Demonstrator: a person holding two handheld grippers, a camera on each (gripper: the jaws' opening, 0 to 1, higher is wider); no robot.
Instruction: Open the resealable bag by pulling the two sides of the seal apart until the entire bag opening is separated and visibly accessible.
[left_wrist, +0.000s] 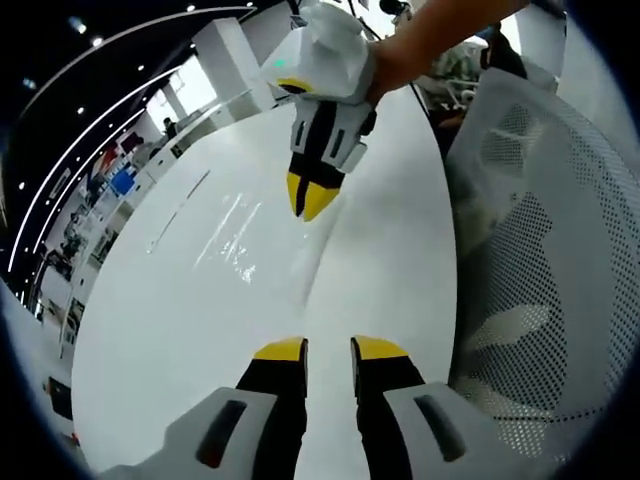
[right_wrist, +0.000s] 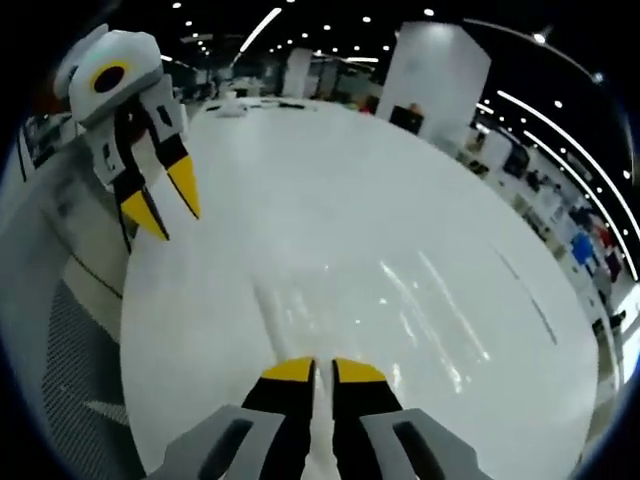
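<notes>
Right gripper: jaws nearly together, only a thin sliver between the yellow tips, with pale film running down that gap. It looks clamped on the edge of the resealable bag. From the left gripper view its tips come to a single point, down on the white table at the bag's near edge. A bare forearm runs up behind it.

Left gripper: jaws parted, holding nothing, with bare table showing through the gap. From the right gripper view it hangs above the table's edge, tips splayed and clear of the bag.

Bag: clear plastic, lying flat near the middle of the table and hard to make out apart from glare streaks and a faint crease line leading to the right gripper's tips. Can't tell whether the seal is open or closed.

Off the table: a white mesh chair sits against its edge on the left gripper's side. A white pillar stands beyond the far end.
</notes>
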